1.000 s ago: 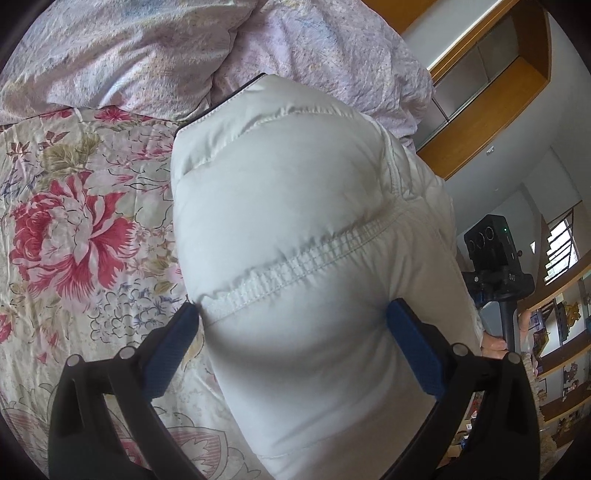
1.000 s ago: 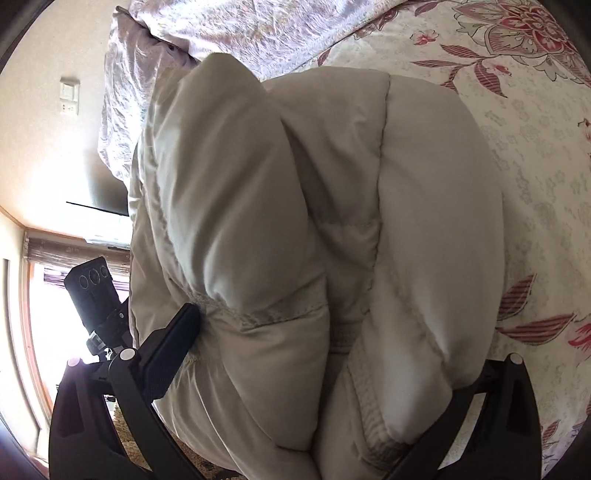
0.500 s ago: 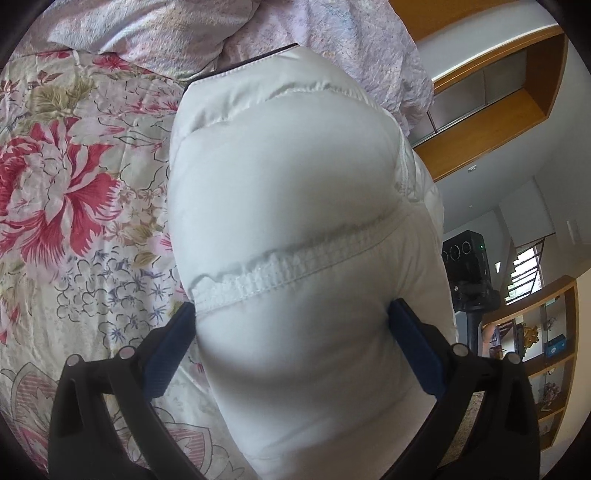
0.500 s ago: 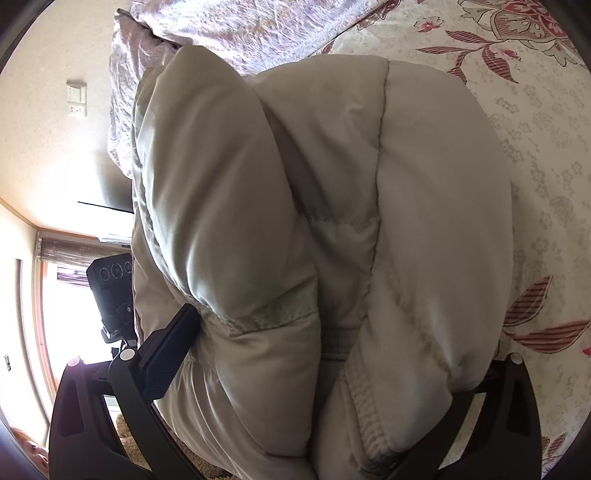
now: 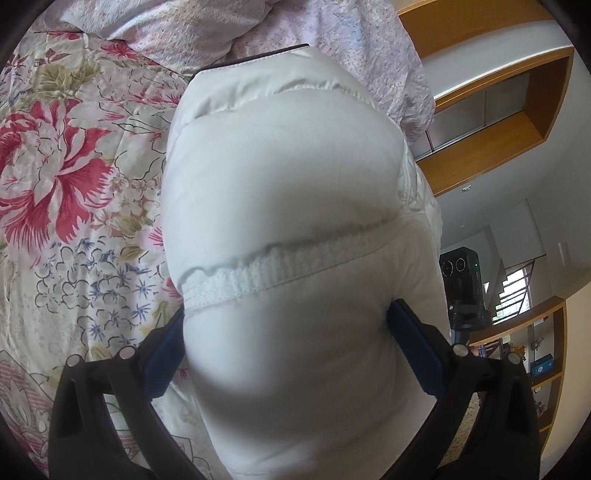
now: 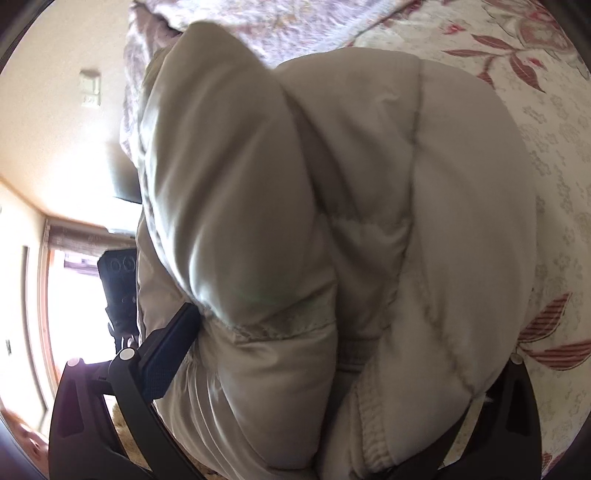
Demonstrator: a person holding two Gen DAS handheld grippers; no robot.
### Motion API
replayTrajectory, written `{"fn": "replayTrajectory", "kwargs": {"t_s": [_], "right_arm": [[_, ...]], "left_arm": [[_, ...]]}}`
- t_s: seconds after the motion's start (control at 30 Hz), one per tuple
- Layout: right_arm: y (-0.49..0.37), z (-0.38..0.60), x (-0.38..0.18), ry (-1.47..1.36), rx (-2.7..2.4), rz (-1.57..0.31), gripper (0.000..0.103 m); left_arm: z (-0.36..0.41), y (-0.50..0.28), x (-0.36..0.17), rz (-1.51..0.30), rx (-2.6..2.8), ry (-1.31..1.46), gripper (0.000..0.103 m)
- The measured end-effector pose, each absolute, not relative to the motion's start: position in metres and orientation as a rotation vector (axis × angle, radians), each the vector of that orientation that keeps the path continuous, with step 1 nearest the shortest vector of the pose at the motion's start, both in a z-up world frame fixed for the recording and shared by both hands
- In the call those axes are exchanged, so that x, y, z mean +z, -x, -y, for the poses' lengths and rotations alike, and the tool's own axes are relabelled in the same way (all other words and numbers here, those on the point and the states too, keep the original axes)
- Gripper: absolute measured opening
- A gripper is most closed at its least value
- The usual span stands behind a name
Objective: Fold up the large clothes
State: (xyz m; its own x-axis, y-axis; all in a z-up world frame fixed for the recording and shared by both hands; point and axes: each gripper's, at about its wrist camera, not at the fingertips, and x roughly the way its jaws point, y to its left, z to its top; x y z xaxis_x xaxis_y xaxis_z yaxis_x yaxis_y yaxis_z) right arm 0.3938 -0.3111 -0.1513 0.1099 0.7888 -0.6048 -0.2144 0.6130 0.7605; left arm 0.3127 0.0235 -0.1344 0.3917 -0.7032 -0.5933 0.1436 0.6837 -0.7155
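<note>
A white puffer jacket [image 5: 280, 166], bunched into a thick bundle, fills the left wrist view above the floral bedspread [image 5: 74, 166]. My left gripper [image 5: 286, 314] is shut on it, blue pads [image 5: 166, 354] pressed into both sides just under an elastic seam. In the right wrist view the same jacket [image 6: 332, 184] looks beige in shadow, with a sleeve fold and an elastic cuff near the bottom. My right gripper [image 6: 347, 332] squeezes this end; its left finger [image 6: 166, 354] shows, and the right one is mostly hidden behind fabric.
A crumpled lilac duvet [image 5: 184, 26] lies at the head of the bed [image 6: 554, 110]. A black camera on a stand [image 5: 460, 273] is beyond the bundle, also in the right view as a dark camera [image 6: 118, 280]. Wooden shelves [image 5: 498, 92] and a bright window [image 6: 66, 314] lie off the bed.
Both grippers keep the same hold on the jacket. The bundle and the views have shifted a little, with the bedspread pattern sliding up and back in the left view.
</note>
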Motion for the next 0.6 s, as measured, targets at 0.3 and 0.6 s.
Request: {"fn": "replayTrajectory", "kwargs": {"t_s": [0.3,0.6], "right_arm": [[-0.394,0.311,-0.154,-0.611,0.850,-1.179,0.102],[-0.381,0.301,-0.118,-0.616,0.960,-1.034,0.095]], "left_arm": [[-0.028,-0.308,-0.131,-1.015,-0.624,0.668,0.093],[-0.049,-0.299,-0.085,-0.883,-0.673,0.650,0.073]]}}
